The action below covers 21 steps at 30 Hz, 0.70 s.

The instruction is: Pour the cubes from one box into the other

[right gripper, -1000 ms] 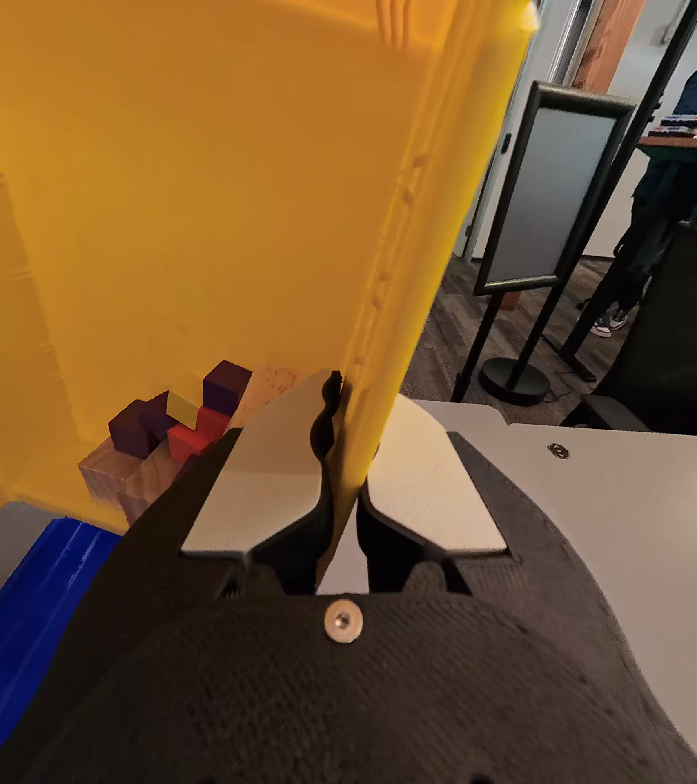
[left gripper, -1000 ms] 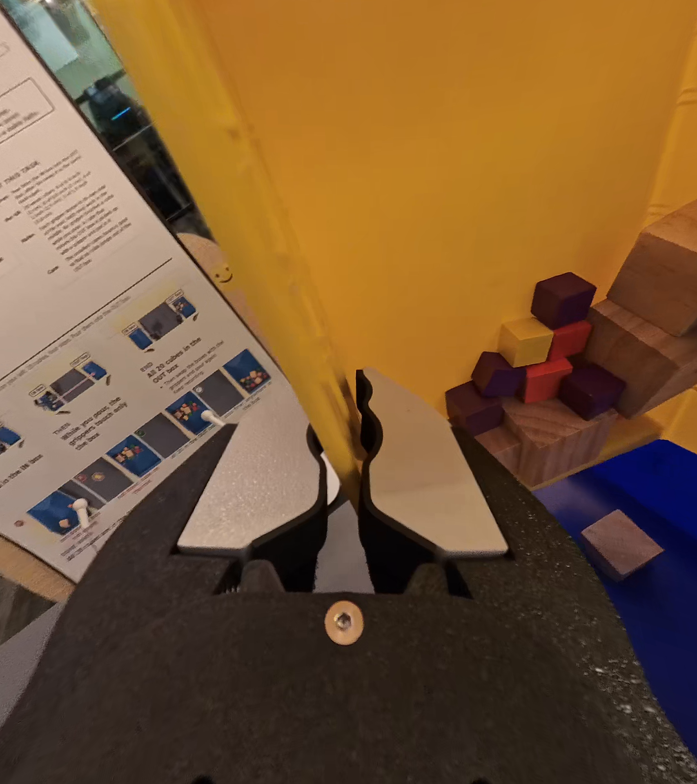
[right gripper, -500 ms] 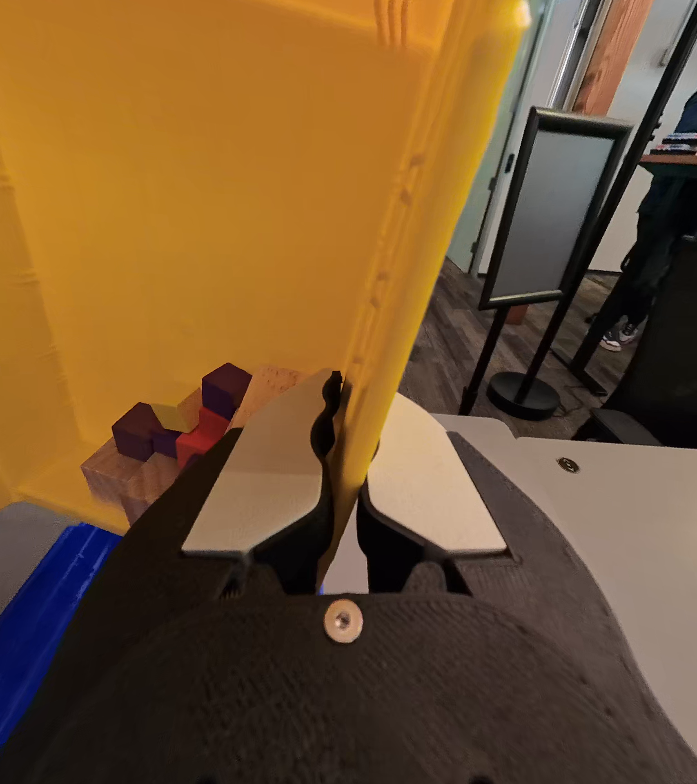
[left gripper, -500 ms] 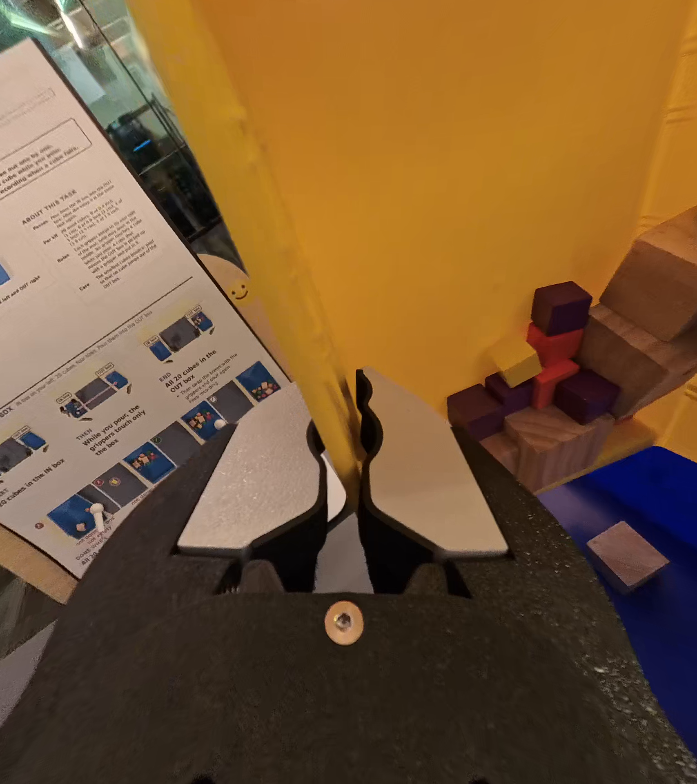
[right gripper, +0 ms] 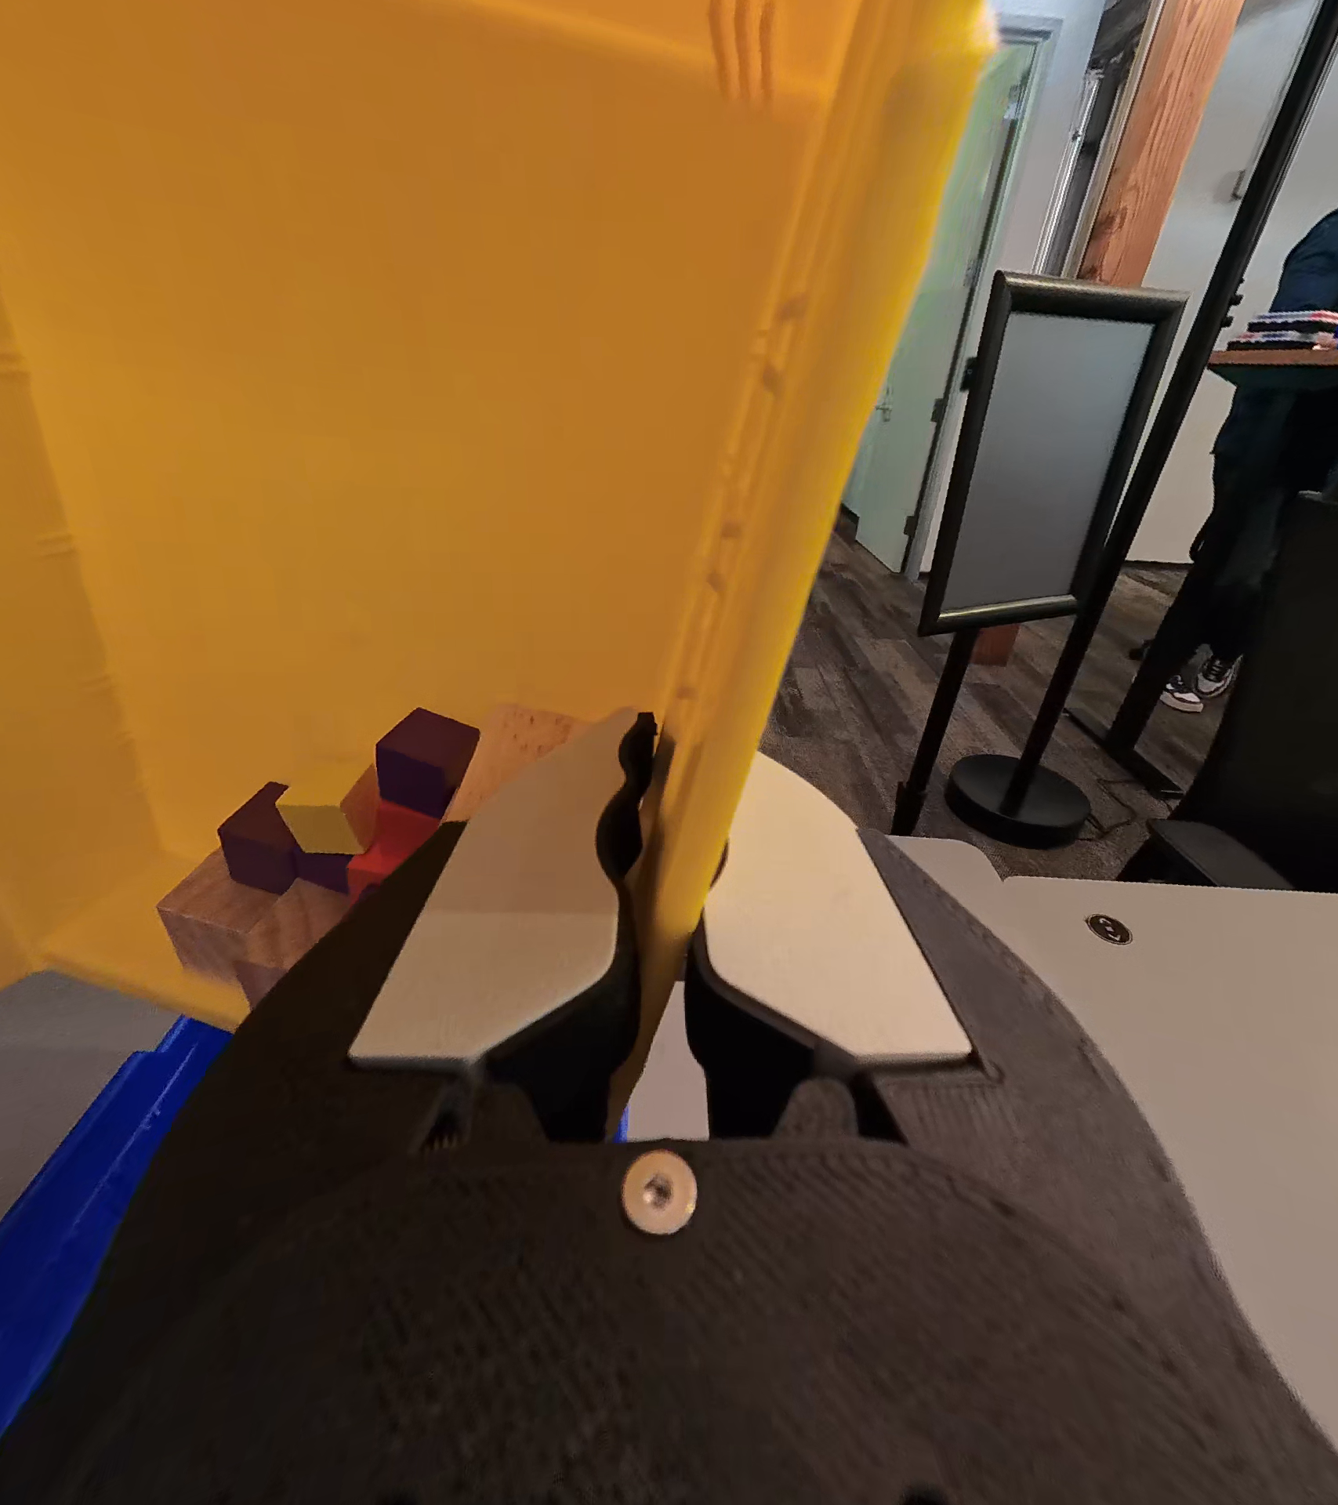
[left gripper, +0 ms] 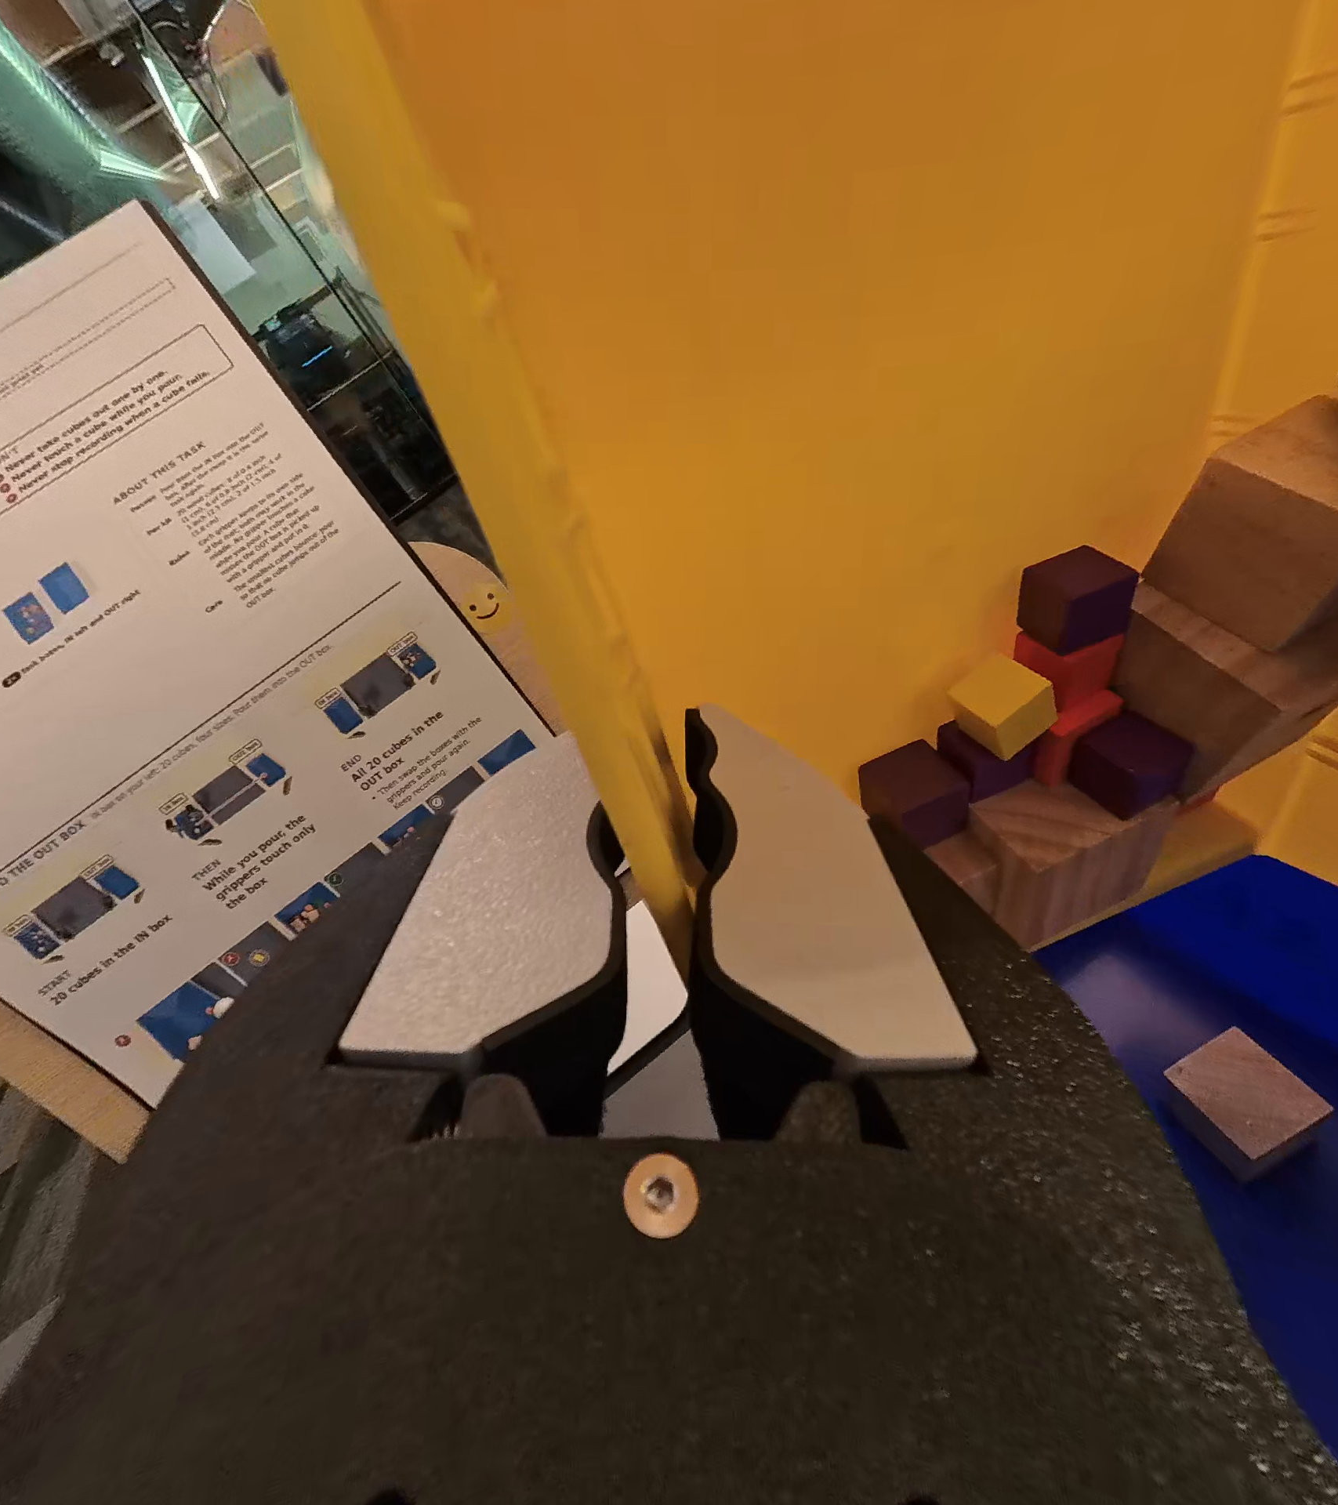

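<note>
Left wrist view: the left gripper [left gripper: 661, 822] pinches one side wall of the tipped-up yellow box [left gripper: 853, 342]; the right gripper [right gripper: 669, 822] pinches the opposite wall. Cubes [left gripper: 1056, 733] pile in the box's low corner, right of the left gripper: four purple, two red, one yellow, several wooden. Below lies the blue box [left gripper: 1300, 961] holding one wooden cube [left gripper: 1248, 1099]. An instruction sheet [left gripper: 144, 651] stands at left.

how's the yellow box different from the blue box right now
The yellow box is lifted and tipped steeply, its walls clamped by the left hand-held gripper and the right hand-held gripper; the blue box lies low beneath it, ungripped. The yellow box holds a pile of cubes at its lower edge; the blue box shows one wooden cube. Both are plastic boxes.
</note>
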Each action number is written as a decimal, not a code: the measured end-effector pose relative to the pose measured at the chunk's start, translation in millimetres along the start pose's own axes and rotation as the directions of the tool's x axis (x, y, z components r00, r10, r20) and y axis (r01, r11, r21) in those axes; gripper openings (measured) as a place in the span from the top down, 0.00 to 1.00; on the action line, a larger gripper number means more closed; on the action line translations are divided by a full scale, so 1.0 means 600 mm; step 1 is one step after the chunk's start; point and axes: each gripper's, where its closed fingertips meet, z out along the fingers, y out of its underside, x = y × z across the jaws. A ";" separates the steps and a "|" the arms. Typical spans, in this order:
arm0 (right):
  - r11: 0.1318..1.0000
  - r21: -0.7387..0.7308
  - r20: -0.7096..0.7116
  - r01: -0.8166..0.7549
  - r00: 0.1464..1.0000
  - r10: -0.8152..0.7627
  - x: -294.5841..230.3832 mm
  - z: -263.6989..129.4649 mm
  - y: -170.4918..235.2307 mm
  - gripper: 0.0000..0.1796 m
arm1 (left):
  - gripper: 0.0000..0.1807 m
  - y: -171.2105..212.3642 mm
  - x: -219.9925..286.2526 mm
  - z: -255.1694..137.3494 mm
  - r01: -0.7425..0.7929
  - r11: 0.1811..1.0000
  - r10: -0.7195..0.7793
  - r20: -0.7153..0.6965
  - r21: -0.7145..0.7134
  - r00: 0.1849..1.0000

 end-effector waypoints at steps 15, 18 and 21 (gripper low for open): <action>0.991 -0.125 0.022 -0.043 0.999 0.046 0.000 0.024 0.042 0.98 | 0.94 0.031 0.009 0.025 -0.012 0.992 0.012 -0.002 -0.123 1.000; 0.992 -0.121 0.015 -0.031 0.999 0.033 0.003 0.022 0.041 0.98 | 0.94 0.029 0.010 0.027 0.010 0.995 -0.013 -0.034 -0.100 0.999; 0.994 -0.097 0.037 -0.050 0.998 0.054 0.000 0.024 0.037 0.98 | 0.93 0.021 0.006 0.018 -0.019 0.997 0.019 -0.004 -0.081 1.000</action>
